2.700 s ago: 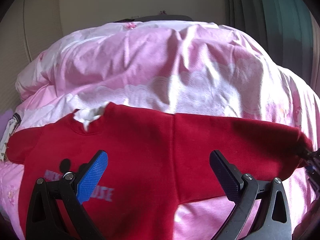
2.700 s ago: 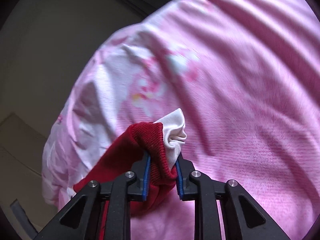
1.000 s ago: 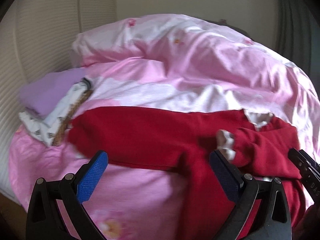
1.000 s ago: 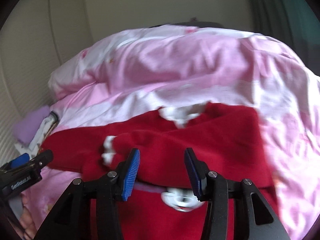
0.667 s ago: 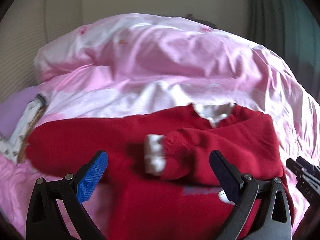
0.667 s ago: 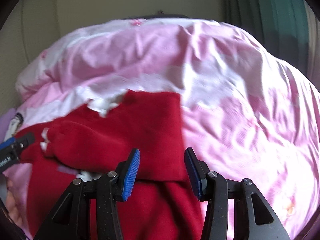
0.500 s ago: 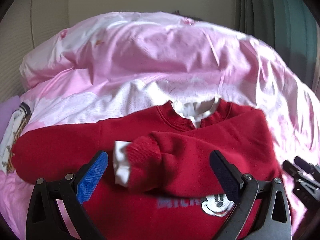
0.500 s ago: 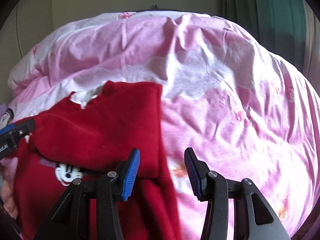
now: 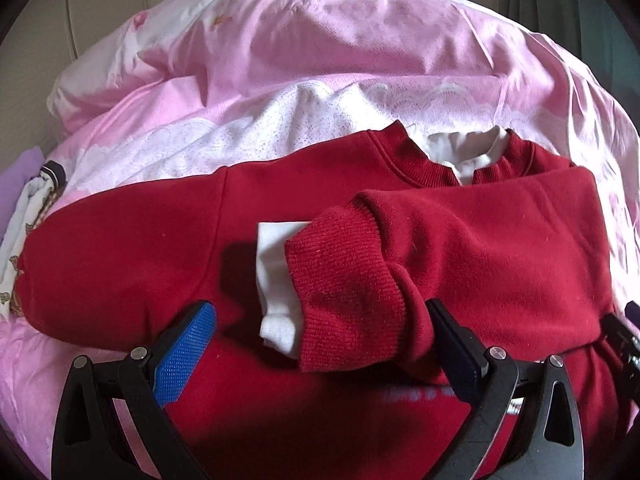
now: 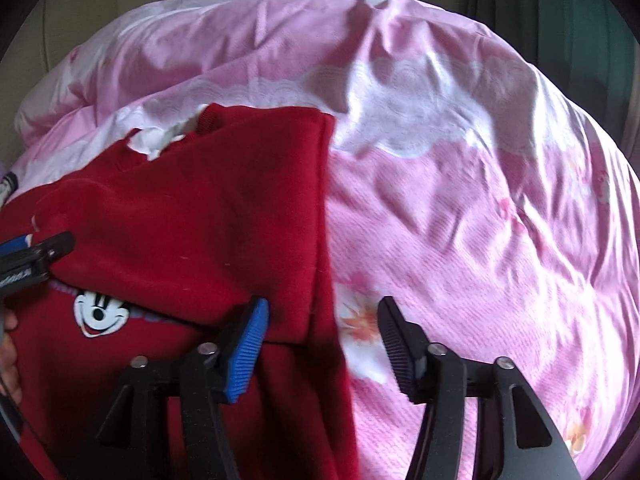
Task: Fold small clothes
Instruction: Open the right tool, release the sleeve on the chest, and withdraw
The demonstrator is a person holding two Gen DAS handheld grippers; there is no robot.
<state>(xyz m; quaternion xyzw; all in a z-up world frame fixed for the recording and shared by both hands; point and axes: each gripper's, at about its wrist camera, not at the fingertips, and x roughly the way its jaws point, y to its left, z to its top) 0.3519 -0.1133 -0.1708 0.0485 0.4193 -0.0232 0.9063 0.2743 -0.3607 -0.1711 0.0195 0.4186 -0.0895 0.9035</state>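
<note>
A small red sweatshirt (image 9: 500, 240) with a white inner collar (image 9: 468, 148) lies face up on the pink bed. Its right sleeve is folded across the chest, the ribbed red cuff (image 9: 348, 280) and white inner cuff (image 9: 276, 280) pointing left. The other sleeve (image 9: 120, 248) stretches out to the left. My left gripper (image 9: 320, 344) is open and wide, hovering low over the folded cuff. My right gripper (image 10: 320, 332) is open, its jaws opening wider, straddling the sweatshirt's (image 10: 200, 216) right edge with nothing pressed between the pads. A cartoon mouse print (image 10: 100, 312) shows below the folded sleeve.
The pink and white quilt (image 9: 340, 52) (image 10: 480, 200) is rumpled and rises behind the sweatshirt. At the left edge lie a patterned white garment (image 9: 24, 220) and a lilac cloth (image 9: 20, 172). A person's hand (image 10: 8, 356) shows at the left border.
The right gripper let go of the sleeve cuff after laying it across the chest, and its jaws have widened. Both grippers moved down closer to the sweatshirt.
</note>
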